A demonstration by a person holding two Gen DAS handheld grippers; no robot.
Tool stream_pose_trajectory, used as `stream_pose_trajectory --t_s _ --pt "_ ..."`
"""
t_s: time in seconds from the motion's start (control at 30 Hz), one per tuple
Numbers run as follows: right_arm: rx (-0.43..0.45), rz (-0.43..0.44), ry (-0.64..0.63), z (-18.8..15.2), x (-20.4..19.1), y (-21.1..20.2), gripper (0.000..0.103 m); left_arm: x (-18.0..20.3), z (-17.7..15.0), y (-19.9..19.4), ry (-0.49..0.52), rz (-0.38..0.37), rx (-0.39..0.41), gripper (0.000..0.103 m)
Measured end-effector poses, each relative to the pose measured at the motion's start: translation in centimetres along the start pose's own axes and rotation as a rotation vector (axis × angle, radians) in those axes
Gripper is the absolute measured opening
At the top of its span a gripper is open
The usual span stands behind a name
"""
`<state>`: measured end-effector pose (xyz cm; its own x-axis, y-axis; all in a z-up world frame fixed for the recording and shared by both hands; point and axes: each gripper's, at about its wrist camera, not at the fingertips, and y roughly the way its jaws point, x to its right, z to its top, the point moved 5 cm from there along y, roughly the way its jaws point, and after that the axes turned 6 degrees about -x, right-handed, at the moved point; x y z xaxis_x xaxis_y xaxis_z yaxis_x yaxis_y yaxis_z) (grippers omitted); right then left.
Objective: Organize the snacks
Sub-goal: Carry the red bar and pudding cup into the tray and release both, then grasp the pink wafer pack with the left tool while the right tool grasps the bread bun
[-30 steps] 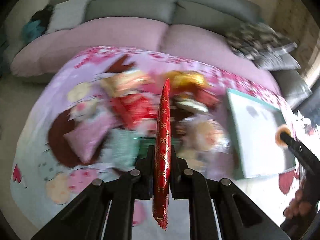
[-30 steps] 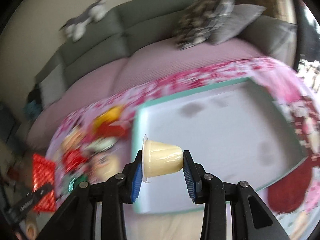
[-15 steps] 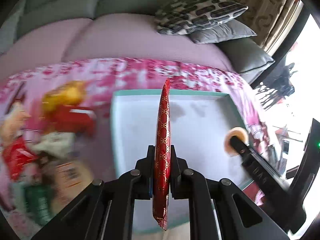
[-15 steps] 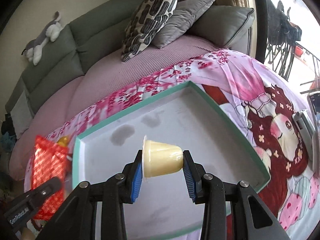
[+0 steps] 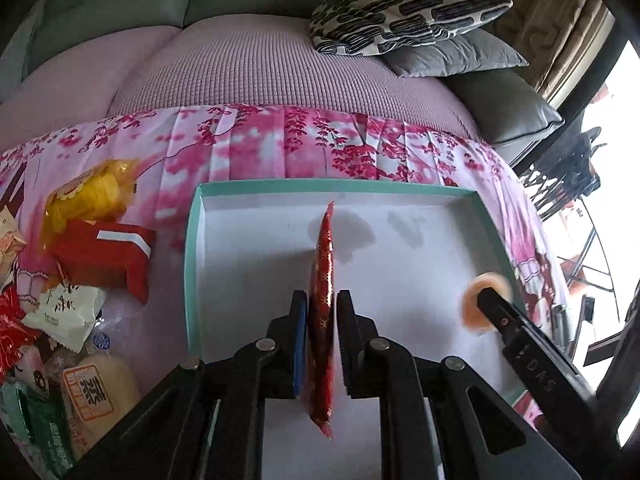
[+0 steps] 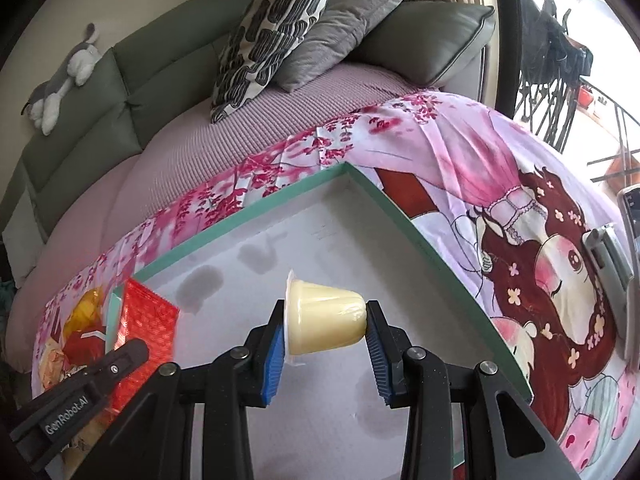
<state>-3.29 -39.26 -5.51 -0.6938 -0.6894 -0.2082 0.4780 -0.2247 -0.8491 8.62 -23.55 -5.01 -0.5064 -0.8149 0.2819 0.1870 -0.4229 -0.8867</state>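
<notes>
Two grips: my left gripper [image 5: 322, 312] has just been easing open around the red packet [image 5: 323, 280], gap on one side; my right gripper [image 6: 326, 328] clamps the pudding cup [image 6: 325, 318], tray [image 5: 256, 248] beyond both.

Right of the left fingers [image 5: 349, 320], the jelly cup [image 5: 482, 304] is blurred and half hidden behind the other gripper's finger. Left of them, the snack pile [image 5: 60, 300] runs off the frame edge. The box [image 5: 194, 264] floor near the fingers lies hidden beneath them.

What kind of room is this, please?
Probably a home living room: a grey-green sofa with cushions, a plush toy on its back, and a cartoon-print cloth spread in front.
</notes>
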Motion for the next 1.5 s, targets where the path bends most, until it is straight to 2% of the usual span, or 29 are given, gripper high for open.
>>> stream_pose_trajectory --t_s 0.07,0.13,0.2,0.27,0.37,0.5,0.63,0.73,0.9,0.97,1.07,1.2,1.33,1.43,1.5 --pt "0.003 0.005 -0.007 0.0 -0.1 -0.3 0.041 0.0 -0.1 -0.6 0.000 -0.002 0.006 0.040" --pt "0.016 0.014 -0.010 0.1 -0.3 -0.8 0.041 -0.2 -0.2 -1.4 0.002 0.022 0.018 0.051" --pt "0.024 0.010 -0.029 0.1 -0.6 -1.3 0.045 -0.7 -0.5 -2.2 0.003 0.050 0.035 0.055" --pt "0.015 0.008 -0.047 0.0 -0.9 -1.6 0.057 -1.6 -0.9 -2.9 -0.007 0.077 0.041 0.065" --pt "-0.001 0.036 -0.057 -0.2 -1.3 -2.0 0.064 -3.8 -1.8 -3.7 -0.049 0.129 0.044 0.068" --pt "-0.015 0.061 -0.110 -1.3 -2.7 -2.6 0.072 -7.5 -2.6 -4.8 -0.179 0.174 0.052 0.072" --pt "-0.026 0.109 -0.160 -2.5 -4.8 -2.9 0.083 -10.2 -4.0 -6.1 -0.250 0.208 0.069 0.083" --pt "-0.042 0.150 -0.182 -3.4 -6.0 -3.2 0.088 -12.3 -5.5 -6.9 -0.304 0.261 0.075 0.084" --pt "-0.028 0.198 -0.226 -4.7 -8.2 -4.2 0.103 -14.9 -7.4 -9.0 -0.357 0.318 0.125 0.086" --pt "-0.024 0.231 -0.232 -5.0 -9.0 -4.5 0.103 -15.8 -7.9 -9.8 -0.370 0.338 0.151 0.092" --pt "-0.030 0.278 -0.245 -5.6 -10.2 -4.9 0.103 -17.0 -8.5 -11.2 -0.384 0.379 0.185 0.092" --pt "-0.031 0.290 -0.281 -6.4 -11.7 -5.1 0.103 -18.8 -9.2 -13.4 -0.436 0.418 0.229 0.092" --pt "-0.021 0.298 -0.324 -7.1 -13.3 -5.5 0.103 -21.0 -9.9 -15.6 -0.486 0.426 0.270 0.092" --pt "-0.032 0.330 -0.362 -8.1 -14.9 -5.8 0.103 -22.8 -10.6 -16.9 -0.515 0.455 0.281 0.092" --pt "-0.035 0.348 -0.381 -8.7 -15.9 -5.9 0.103 -23.7 -11.1 -17.2 -0.539 0.449 0.285 0.092"
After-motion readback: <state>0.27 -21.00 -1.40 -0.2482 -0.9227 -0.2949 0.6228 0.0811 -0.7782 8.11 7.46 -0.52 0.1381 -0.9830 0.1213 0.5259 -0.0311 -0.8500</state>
